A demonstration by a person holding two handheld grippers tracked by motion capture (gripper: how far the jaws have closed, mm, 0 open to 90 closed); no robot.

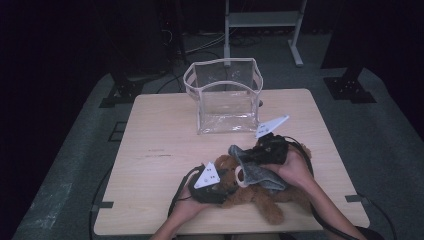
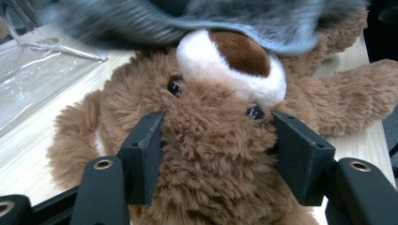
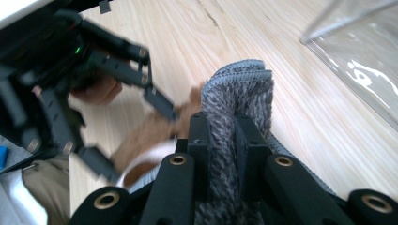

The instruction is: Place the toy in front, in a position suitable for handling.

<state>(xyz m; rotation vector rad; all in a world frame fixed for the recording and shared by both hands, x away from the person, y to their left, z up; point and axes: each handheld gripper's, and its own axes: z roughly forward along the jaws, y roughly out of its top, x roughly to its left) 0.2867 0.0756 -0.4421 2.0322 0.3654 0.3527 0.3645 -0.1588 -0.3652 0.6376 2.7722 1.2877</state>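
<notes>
Tongs, left (image 2: 213, 136): yours stand part-closed on the head of the teddy bear (image 2: 206, 154), one pad in the fur at each side below the eyes, the plush bulging between them. Tongs, right (image 3: 224, 131): nearly shut, pinching a doubled fold of the grey knitted garment (image 3: 237, 101), its ribbed edge standing up past the tips.

Item 1, teddy bear (image 1: 250, 192): brown plush, lying on its back on the desk (image 1: 160, 145) at the near edge, well in front of the clear plastic bag (image 1: 225, 97). Long axis runs roughly left to right across the desk, head toward your left hand, legs trailing off to the right and toward you. Muzzle (image 2: 234, 61) points up and away toward the bag. Judged light, soft and springy; the fur gives under the pads, so a hold on the skull is likely firmer than one on a limb, which would flop.

Item 2, grey knitted garment (image 1: 257, 167): draped over the bear's muzzle and chest, just bag-side of the bear, lifted at one end by your right tongs. Judged limp, stretchy, not slippery. Take it by the ribbed hem, where the knit is thickest and holds its shape.

Item 3, clear plastic bag: upright, mouth open upward, standing apart from the bear at the desk's far side.
</notes>
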